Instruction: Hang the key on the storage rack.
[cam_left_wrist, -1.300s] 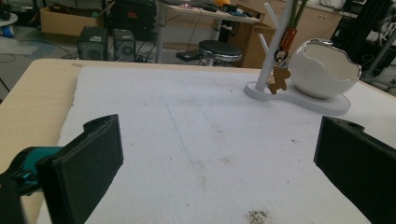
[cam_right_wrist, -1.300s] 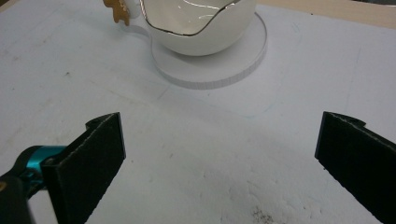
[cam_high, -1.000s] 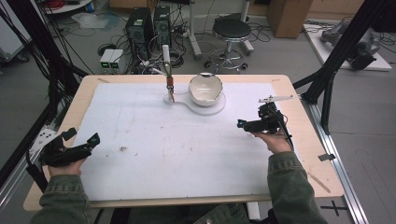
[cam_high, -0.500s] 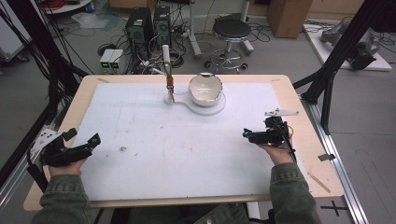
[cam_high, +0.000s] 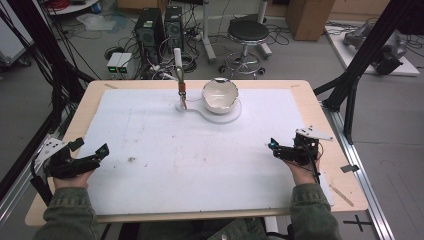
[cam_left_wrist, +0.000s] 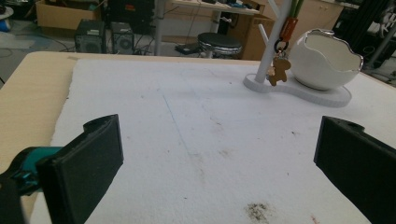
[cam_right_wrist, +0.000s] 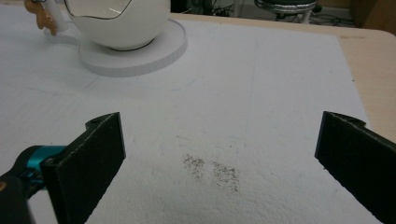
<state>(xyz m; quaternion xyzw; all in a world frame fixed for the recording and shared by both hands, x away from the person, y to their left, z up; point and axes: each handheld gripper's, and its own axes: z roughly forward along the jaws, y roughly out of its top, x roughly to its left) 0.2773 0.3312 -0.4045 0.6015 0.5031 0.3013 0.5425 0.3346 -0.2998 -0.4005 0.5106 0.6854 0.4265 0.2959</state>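
Resting at 8 and 4 o'clock on the surface (cam_high: 120, 87), left hand-held gripper (cam_high: 95, 155) and right hand-held gripper (cam_high: 274, 148) both spread, empty; gingerbread charm (cam_left_wrist: 277, 73) hangs at 12 o'clock beside eggshell bowl (cam_high: 219, 94), risking toppling if bumped.

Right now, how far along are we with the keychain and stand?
Looks finished or not begun: the gingerbread-man keychain hangs on the white stand beside the egg-shaped bowl. Nothing in hand: left gripper and right gripper are open, empty, near the table edge. Remaining steps unclear.
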